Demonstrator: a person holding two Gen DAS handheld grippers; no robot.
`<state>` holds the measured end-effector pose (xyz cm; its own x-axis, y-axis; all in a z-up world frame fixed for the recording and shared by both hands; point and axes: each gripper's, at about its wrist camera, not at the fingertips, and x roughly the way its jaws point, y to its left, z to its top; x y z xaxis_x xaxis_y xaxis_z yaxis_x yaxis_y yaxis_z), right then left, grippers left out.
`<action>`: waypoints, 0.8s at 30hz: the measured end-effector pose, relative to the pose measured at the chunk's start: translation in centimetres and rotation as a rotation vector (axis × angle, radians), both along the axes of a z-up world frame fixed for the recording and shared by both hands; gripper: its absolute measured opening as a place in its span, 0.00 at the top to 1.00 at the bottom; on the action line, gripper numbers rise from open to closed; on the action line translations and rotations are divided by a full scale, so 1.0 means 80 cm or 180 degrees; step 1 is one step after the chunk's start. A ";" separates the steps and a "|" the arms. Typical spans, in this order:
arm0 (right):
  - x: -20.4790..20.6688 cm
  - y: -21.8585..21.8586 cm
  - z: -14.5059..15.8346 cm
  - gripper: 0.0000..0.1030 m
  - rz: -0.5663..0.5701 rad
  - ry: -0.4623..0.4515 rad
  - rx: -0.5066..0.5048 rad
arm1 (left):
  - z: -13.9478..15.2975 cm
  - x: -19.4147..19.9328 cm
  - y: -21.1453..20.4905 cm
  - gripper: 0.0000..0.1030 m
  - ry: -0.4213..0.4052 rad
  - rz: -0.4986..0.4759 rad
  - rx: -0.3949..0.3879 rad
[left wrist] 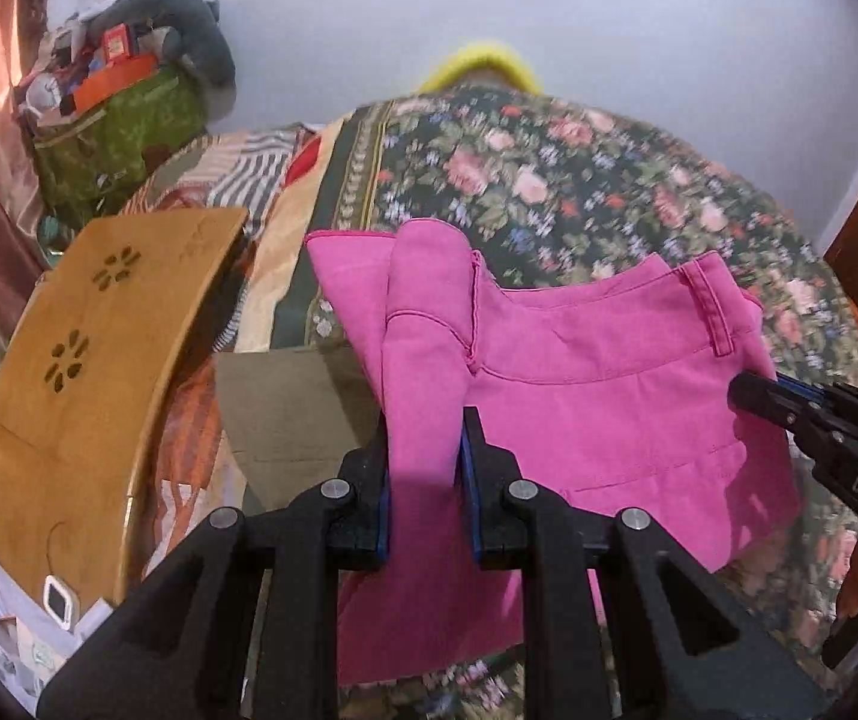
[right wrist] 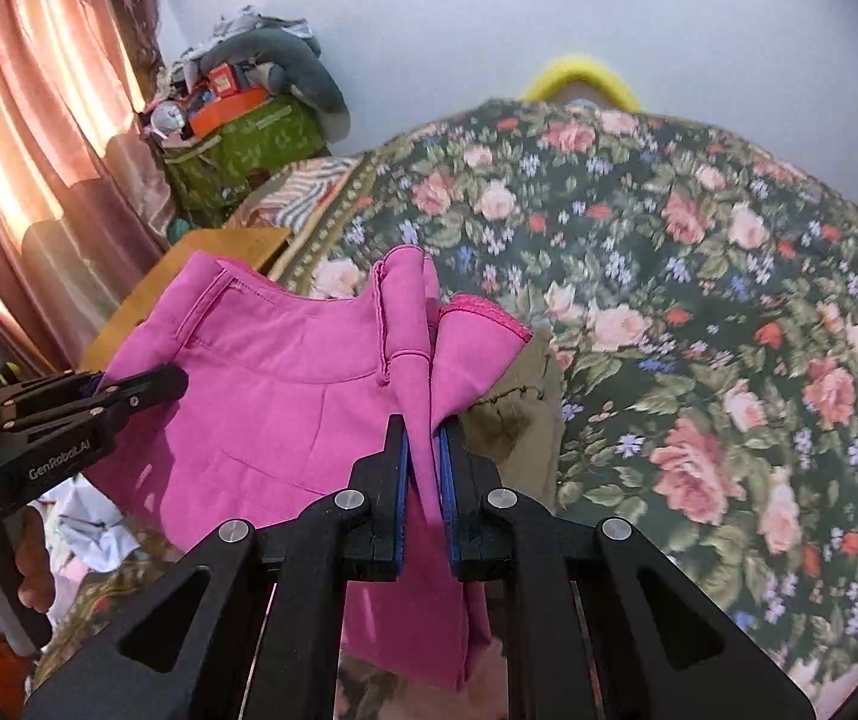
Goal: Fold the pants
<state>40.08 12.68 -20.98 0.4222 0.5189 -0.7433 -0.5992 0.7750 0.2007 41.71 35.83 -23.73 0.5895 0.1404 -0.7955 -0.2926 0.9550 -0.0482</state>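
Pink pants (left wrist: 597,396) in both claws

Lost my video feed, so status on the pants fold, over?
Left gripper and right gripper both shut on pink pants, lifted over floral bedspread. Olive cloth lying underneath.

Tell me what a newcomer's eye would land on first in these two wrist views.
The bright pink pants dominate, held up above the floral bedspread, with the left gripper and the right gripper each shut on a bunch of the fabric. Next comes the wooden board at the left, then the glowing pink curtain beside the cluttered green box.
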 end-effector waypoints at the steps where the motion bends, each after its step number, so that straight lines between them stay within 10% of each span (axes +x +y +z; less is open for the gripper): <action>1: 0.002 0.003 -0.007 0.92 -0.0005 0.0001 -0.0032 | -0.009 0.007 0.002 0.83 0.0029 0.0000 0.0024; 12: -0.003 0.006 -0.023 0.88 0.0011 -0.0159 -0.0411 | -0.072 0.015 0.016 0.67 0.0315 0.0276 0.0010; 15: -0.007 -0.002 -0.019 0.83 0.0009 -0.0184 -0.0517 | -0.067 0.004 0.017 0.50 0.0371 0.0353 0.0146; 24: -0.040 -0.049 0.029 0.69 0.0001 -0.0166 -0.0411 | -0.005 -0.060 0.021 0.49 0.0274 0.0375 -0.0044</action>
